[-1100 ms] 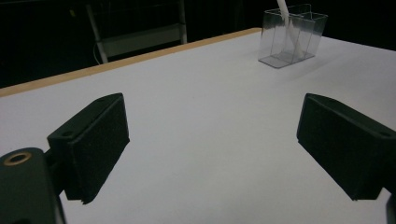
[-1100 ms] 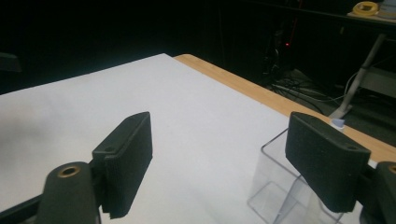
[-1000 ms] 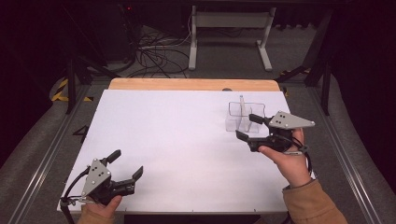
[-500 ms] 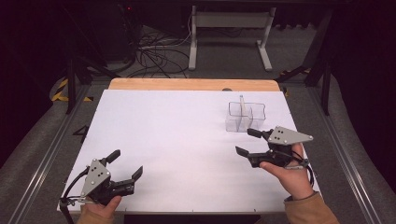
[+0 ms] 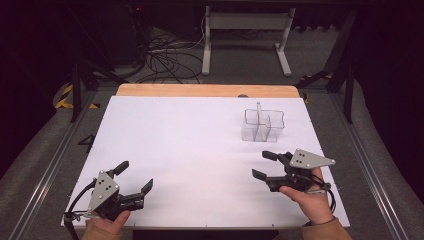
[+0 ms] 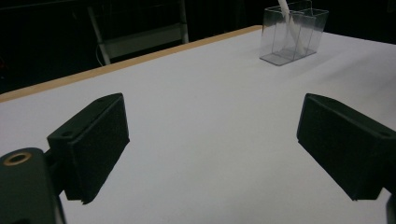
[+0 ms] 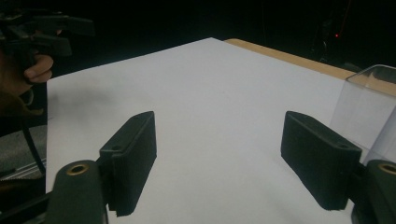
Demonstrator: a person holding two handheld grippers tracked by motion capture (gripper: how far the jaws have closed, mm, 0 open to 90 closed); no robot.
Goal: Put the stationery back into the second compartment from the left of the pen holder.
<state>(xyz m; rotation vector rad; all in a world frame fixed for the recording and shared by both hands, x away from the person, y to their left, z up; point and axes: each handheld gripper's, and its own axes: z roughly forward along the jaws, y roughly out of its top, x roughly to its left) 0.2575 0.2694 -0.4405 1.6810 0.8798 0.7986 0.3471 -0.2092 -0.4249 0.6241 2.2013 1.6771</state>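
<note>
A clear plastic container (image 5: 263, 125), split into compartments, is being seen standing upright on the right far part of the white table top (image 5: 190, 150), well in from the far wooden edge (image 5: 207, 90) and near the right edge. A thin white stick (image 5: 259, 111) is being held upright inside it, at the dividing wall; which compartment cannot be told. In the left gripper view the container (image 6: 294, 35) is being shown far off, with bare white surface stretching up to it.

The right gripper (image 5: 265, 165) is being held by a hand (image 5: 310, 197) at the near right, just nearer than the container and apart from it, with its jaws spread wide and nothing between them. In the right gripper view a corner of the container (image 7: 371, 109) is being shown just beside the right jaw.

The left gripper (image 5: 135, 178) is being held at the near left corner, close to the near edge, its jaws likewise spread and empty. A wide open stretch of table is being left between the two grippers.
</note>
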